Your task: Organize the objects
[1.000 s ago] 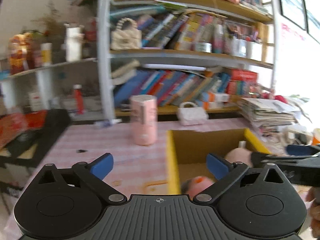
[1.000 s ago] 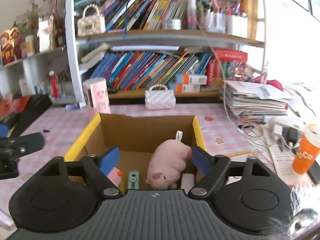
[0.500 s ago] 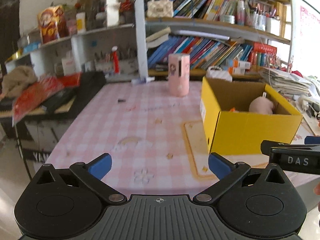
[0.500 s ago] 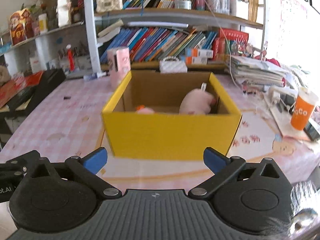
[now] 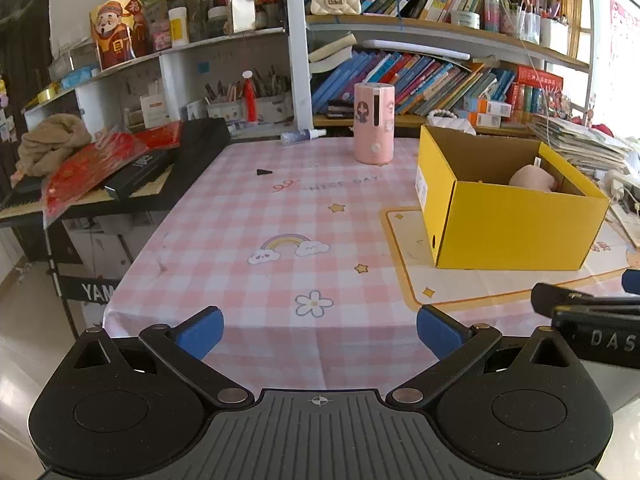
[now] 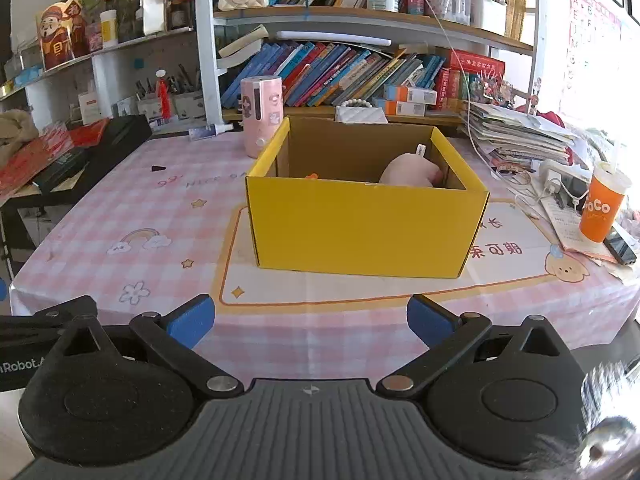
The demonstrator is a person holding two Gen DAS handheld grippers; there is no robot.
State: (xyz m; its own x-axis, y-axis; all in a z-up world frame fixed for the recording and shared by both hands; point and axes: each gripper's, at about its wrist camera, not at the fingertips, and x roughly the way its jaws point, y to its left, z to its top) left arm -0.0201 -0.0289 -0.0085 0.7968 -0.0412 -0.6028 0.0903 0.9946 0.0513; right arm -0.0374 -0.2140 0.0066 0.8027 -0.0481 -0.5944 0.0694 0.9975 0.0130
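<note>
Both grippers have drawn back from the yellow box [image 6: 366,224] to the table's near edge. It sits right of centre, a pink plush [image 6: 412,170] inside: light, stiff card, best held by its rim. Left gripper [image 5: 318,330] and right gripper [image 6: 310,320] are spread, empty. Checked tablecloth [image 5: 256,248] leftward is open.

The box [image 6: 366,224] stands on a mat [image 6: 504,276] on the table [image 6: 120,216], at 12 o'clock in the right wrist view. A plush [image 6: 412,172] lies in the box, toward 1 o'clock. The canister [image 6: 262,116] stands behind the box at 11 o'clock, the cup [image 6: 602,208] well apart at 3 o'clock. Shelves of books [image 6: 340,68] rise behind the table.
</note>
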